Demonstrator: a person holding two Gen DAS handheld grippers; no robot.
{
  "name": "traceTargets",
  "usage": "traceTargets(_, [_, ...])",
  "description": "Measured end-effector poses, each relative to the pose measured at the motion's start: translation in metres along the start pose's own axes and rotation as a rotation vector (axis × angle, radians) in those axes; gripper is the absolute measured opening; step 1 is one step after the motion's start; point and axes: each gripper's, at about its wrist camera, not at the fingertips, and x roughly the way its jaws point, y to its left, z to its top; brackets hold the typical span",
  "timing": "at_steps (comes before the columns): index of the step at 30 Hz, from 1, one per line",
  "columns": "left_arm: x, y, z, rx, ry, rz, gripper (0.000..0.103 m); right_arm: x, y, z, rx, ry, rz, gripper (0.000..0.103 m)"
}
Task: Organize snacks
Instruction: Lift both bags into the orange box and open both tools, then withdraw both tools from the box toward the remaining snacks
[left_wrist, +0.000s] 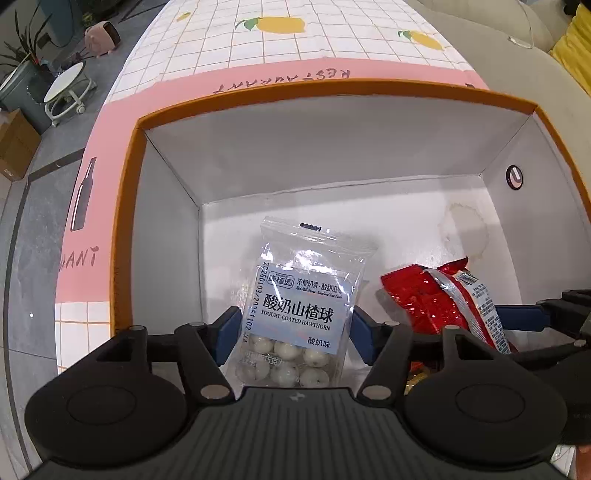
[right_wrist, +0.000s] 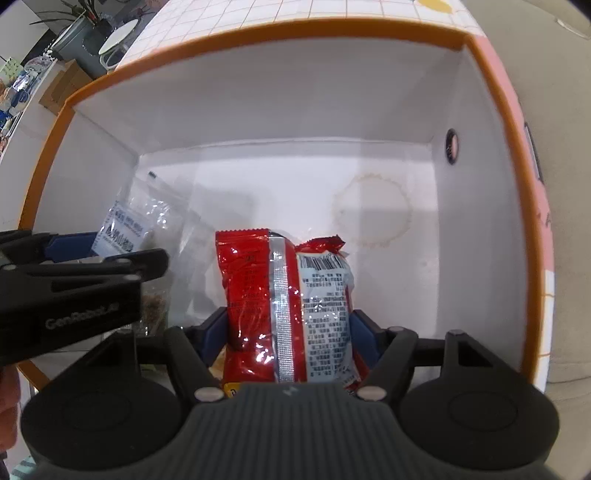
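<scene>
My left gripper (left_wrist: 293, 325) is shut on a clear bag of yogurt-coated hawthorn balls (left_wrist: 299, 310) and holds it inside an orange-rimmed white box (left_wrist: 332, 99). My right gripper (right_wrist: 288, 326) is shut on a red snack packet (right_wrist: 288, 306) and holds it in the same box (right_wrist: 258, 40), to the right of the hawthorn bag (right_wrist: 125, 229). The red packet (left_wrist: 447, 299) also shows at the right of the left wrist view. The left gripper's body (right_wrist: 74, 288) crosses the left side of the right wrist view.
The box stands on a pink and white checked tablecloth (left_wrist: 295, 48) with lemon prints. The box floor has a round stain (right_wrist: 373, 210). A small snack with a yellow wrapper (left_wrist: 417, 376) lies under the grippers. A white stool (left_wrist: 66, 88) and plants stand on the floor at far left.
</scene>
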Motion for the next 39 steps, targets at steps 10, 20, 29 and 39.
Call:
traceTargets(10, [-0.019, 0.011, -0.003, -0.051, -0.033, -0.093, 0.080, 0.005, 0.006, 0.002, 0.012, 0.036, 0.020, 0.069])
traceTargets(20, [-0.073, 0.020, -0.009, -0.036, -0.158, -0.086, 0.084, 0.008, 0.013, 0.001, 0.009, 0.052, 0.047, 0.076])
traceTargets(29, [-0.091, 0.033, -0.028, -0.033, -0.181, -0.045, 0.084, -0.002, 0.031, -0.003, -0.042, 0.000, 0.054, 0.078])
traceTargets(39, [-0.113, 0.032, -0.044, -0.045, -0.191, -0.061, 0.082, -0.032, 0.039, -0.008, -0.045, -0.040, 0.027, 0.082])
